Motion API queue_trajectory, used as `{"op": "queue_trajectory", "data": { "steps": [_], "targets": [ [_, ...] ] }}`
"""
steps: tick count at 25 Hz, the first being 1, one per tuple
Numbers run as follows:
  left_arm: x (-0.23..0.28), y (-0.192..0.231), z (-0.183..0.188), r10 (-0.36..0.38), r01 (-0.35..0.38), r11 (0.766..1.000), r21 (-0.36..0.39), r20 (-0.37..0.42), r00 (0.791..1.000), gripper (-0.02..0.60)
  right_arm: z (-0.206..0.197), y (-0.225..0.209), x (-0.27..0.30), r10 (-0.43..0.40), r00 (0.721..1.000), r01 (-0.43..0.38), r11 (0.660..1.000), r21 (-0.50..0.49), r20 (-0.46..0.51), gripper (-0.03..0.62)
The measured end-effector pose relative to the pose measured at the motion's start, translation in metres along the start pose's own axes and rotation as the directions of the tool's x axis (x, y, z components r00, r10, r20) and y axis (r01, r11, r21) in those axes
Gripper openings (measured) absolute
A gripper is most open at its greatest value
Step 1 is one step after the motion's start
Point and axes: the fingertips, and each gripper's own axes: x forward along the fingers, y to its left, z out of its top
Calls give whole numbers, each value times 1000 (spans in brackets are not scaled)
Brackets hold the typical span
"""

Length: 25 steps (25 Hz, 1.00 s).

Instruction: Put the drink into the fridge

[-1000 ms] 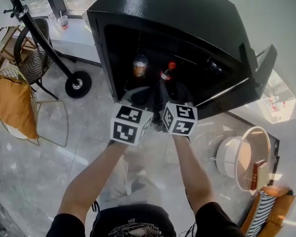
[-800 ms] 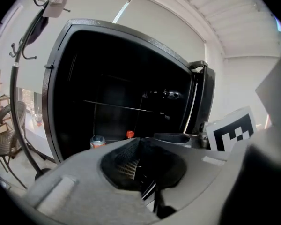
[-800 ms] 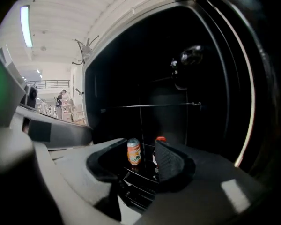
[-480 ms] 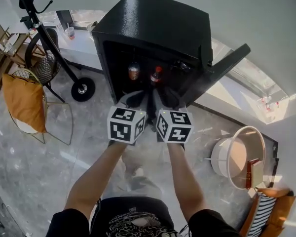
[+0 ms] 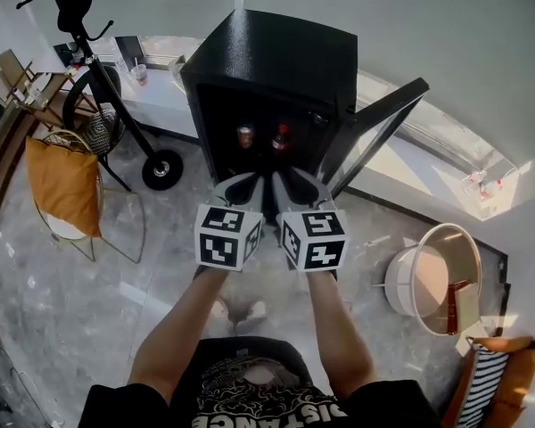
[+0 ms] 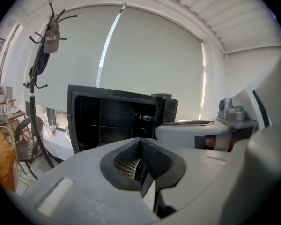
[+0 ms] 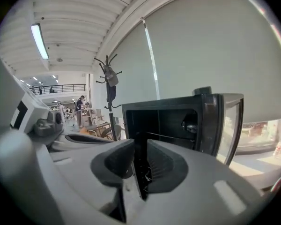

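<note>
The black mini fridge (image 5: 276, 52) stands on the floor with its door (image 5: 374, 123) swung open to the right. Two drink bottles stand inside, an orange-labelled one (image 5: 245, 135) and a red-capped one (image 5: 282, 137). Both grippers hover side by side in front of the opening, clear of it. My left gripper (image 5: 241, 188) is shut, its jaws meeting with nothing between them (image 6: 140, 139). My right gripper (image 5: 296, 185) has just been closing; a narrow gap remains and nothing is between its jaws (image 7: 140, 146). The fridge (image 7: 178, 121) fills the right gripper view's middle.
A black coat stand (image 5: 98, 52) and a wire chair with an orange cushion (image 5: 62, 185) stand at the left. A cup (image 5: 140, 71) sits on the low white ledge behind the stand. A round white tub (image 5: 428, 279) is on the floor at the right.
Both grippers have drawn back from the fridge opening and risen. The fridge now looks smaller and farther away, with both bottles left inside.
</note>
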Motion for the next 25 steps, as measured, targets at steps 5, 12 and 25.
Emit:
{"op": "queue_trajectory", "data": {
  "steps": [5,12,25],
  "targets": [
    [-27,3,8,7,-7,1000,-9,9,1000,3,12,23,-20,13,1000,-13,1000,-8,16,2],
    [-47,5,16,-25,25,1000,-4,19,1000,3,19,46,-31,7,1000,-6,999,-50,9,2],
    [-65,12,13,-63,63,998,17,24,998,3,15,65,-36,-25,1000,26,998,-61,15,2]
  ]
}}
